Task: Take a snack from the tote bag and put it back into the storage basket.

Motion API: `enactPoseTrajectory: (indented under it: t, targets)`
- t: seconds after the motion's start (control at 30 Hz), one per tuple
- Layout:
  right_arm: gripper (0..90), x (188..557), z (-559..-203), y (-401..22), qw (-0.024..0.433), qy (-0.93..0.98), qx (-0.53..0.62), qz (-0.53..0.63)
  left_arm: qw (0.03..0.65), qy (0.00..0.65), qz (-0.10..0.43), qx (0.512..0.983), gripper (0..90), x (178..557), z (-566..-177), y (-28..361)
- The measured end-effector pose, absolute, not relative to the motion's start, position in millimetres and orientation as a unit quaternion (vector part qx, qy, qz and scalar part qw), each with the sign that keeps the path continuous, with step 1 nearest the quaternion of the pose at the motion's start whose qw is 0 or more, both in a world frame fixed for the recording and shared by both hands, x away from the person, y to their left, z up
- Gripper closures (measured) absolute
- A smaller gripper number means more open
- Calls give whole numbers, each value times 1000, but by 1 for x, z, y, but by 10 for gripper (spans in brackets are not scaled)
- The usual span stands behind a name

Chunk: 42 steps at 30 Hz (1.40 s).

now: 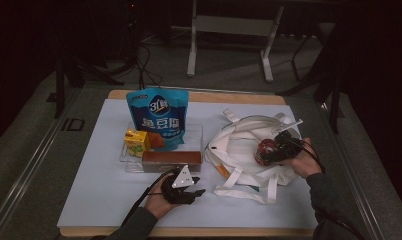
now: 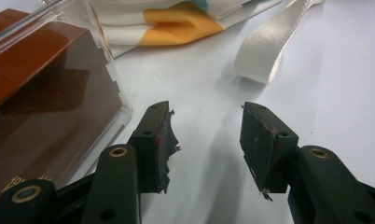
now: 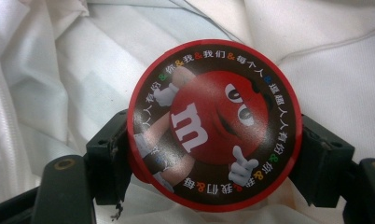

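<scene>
Packing the white tote bag looked under way but nowhere near finished. The right gripper held a round candy tub over the bag's open folds, at the right of the white table mat; in the right gripper view the tub sat clamped between both jaws, red lid toward the camera, with bag cloth behind it. Whether the tub touched the cloth or hung just above it could not be told. The left gripper rested low on the mat, just in front of the clear tray, jaws spread wide and holding nothing; in its own view the left gripper showed bare mat between the pads, with the brown box close at one side and a bag strap ahead. Still in the tray: a blue snack pouch standing upright, a small yellow carton, and the brown box along the near edge. Judged: one item was at the bag, not yet released; three remained to go, the box being the nearest for the free gripper.
</scene>
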State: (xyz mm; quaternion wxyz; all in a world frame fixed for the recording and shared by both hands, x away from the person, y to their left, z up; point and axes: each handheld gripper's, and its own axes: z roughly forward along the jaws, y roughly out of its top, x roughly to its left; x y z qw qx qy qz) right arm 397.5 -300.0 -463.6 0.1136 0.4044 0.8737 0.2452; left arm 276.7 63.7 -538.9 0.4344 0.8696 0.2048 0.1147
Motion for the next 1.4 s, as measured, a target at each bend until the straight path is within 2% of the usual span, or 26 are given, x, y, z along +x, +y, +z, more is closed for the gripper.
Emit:
enactPoseTrajectory:
  t: [1.4]
  targets:
    - [253, 388, -437, -270, 116, 892, 353, 258, 435, 205, 114, 869, 528, 277, -539, 64]
